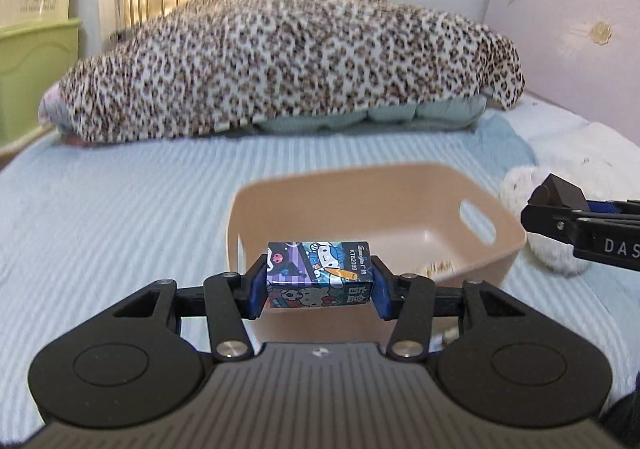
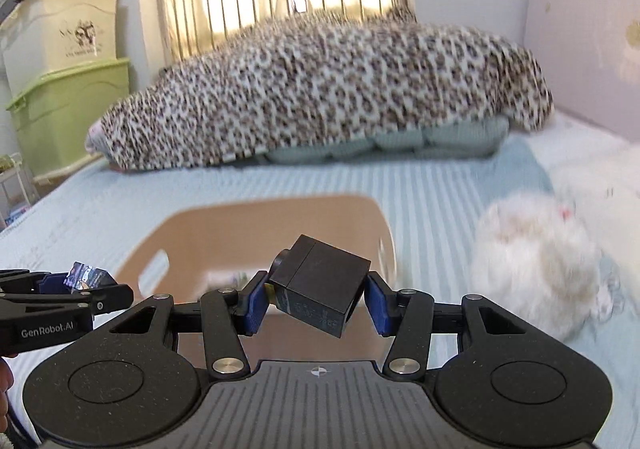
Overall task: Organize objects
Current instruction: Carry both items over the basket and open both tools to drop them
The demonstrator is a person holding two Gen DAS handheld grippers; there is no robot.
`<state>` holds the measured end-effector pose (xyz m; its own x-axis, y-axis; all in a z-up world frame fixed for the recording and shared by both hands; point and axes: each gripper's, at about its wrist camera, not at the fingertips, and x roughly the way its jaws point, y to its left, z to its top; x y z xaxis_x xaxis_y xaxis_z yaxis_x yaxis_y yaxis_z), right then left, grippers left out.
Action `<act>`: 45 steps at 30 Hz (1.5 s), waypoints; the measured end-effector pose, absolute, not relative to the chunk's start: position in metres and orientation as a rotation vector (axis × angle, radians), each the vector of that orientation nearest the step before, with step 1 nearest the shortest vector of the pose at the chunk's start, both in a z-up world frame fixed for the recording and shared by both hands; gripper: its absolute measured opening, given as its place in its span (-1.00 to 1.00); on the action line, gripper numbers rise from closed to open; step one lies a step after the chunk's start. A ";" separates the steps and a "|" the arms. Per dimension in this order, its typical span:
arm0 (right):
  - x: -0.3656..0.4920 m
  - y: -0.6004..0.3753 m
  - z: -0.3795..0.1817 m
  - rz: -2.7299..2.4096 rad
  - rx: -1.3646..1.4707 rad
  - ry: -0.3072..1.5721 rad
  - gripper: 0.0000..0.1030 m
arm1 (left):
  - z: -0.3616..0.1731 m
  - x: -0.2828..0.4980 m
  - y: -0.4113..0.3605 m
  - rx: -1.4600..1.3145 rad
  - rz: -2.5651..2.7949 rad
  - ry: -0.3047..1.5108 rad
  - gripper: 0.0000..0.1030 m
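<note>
My left gripper (image 1: 319, 289) is shut on a small cartoon-printed box (image 1: 320, 273) and holds it over the near rim of a beige plastic basket (image 1: 400, 193) on the bed. My right gripper (image 2: 316, 299) is shut on a black cube-shaped block (image 2: 320, 285), tilted, above the basket's (image 2: 224, 225) near edge. In the left wrist view the right gripper (image 1: 540, 205) comes in from the right with the black block (image 1: 560, 189). In the right wrist view the left gripper (image 2: 86, 283) shows at the left with the printed box (image 2: 84, 275). Small bits lie on the basket floor (image 1: 436, 267).
A light blue striped bed sheet (image 1: 140, 217) lies under everything. A leopard-print blanket (image 1: 280, 61) over pillows fills the far side. A white fluffy plush toy (image 2: 540, 261) lies right of the basket. Green and cream storage bins (image 2: 60, 61) stand at the left, a pink headboard (image 1: 560, 29) at the right.
</note>
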<state>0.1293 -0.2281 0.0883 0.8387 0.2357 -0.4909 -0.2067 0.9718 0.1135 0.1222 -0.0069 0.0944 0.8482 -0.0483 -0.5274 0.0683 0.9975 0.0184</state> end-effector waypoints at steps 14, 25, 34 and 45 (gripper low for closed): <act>0.202 -0.203 0.098 0.224 0.038 0.527 -0.07 | 0.070 0.222 -0.040 0.085 -0.011 0.641 0.01; 0.252 -0.179 0.031 0.195 -0.049 0.745 -0.07 | 0.005 0.258 -0.035 0.096 0.007 0.848 0.01; 0.237 -0.179 0.031 0.195 -0.082 0.719 0.23 | 0.024 0.240 -0.029 0.094 -0.003 0.815 0.45; 0.185 -0.212 0.059 0.194 -0.015 0.683 0.81 | 0.056 0.194 -0.019 0.059 0.017 0.781 0.59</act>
<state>0.1845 -0.2124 0.0586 0.7581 0.1735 -0.6286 -0.1835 0.9818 0.0498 0.1937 -0.0189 0.0561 0.7102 0.0368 -0.7030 0.0068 0.9982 0.0591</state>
